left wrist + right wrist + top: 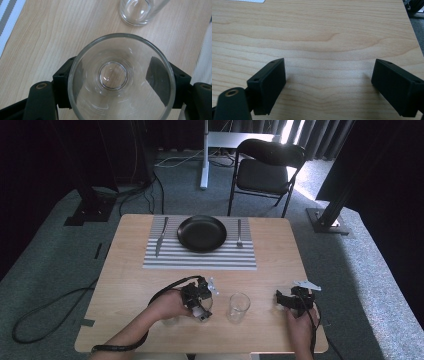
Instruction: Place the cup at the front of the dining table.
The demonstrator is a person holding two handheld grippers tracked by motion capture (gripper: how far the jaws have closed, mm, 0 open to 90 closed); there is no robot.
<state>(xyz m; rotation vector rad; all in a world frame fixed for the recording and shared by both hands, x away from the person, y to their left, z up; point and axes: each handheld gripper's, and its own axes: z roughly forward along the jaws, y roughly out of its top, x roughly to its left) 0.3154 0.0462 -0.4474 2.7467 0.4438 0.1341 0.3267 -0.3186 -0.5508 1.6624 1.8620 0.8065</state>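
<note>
My left gripper (121, 83) is shut on a clear drinking glass (121, 80); the black pads press on its wall from both sides, and the left gripper view looks down into its open mouth. The glass stands upright on the wooden table (50, 37). A second clear glass (239, 306) stands empty just to the right of my left gripper (198, 301), apart from it; its base (140, 11) sits beyond the held glass. My right gripper (289, 299) rests near the table's front right, and its jaws (329, 85) stand open over bare wood.
Farther back lies a striped placemat (200, 257) with a black plate (202, 233), a knife (161, 237) at its left and a fork (239, 234) at its right. A black chair (267, 170) stands beyond the table. Cables trail off the left edge.
</note>
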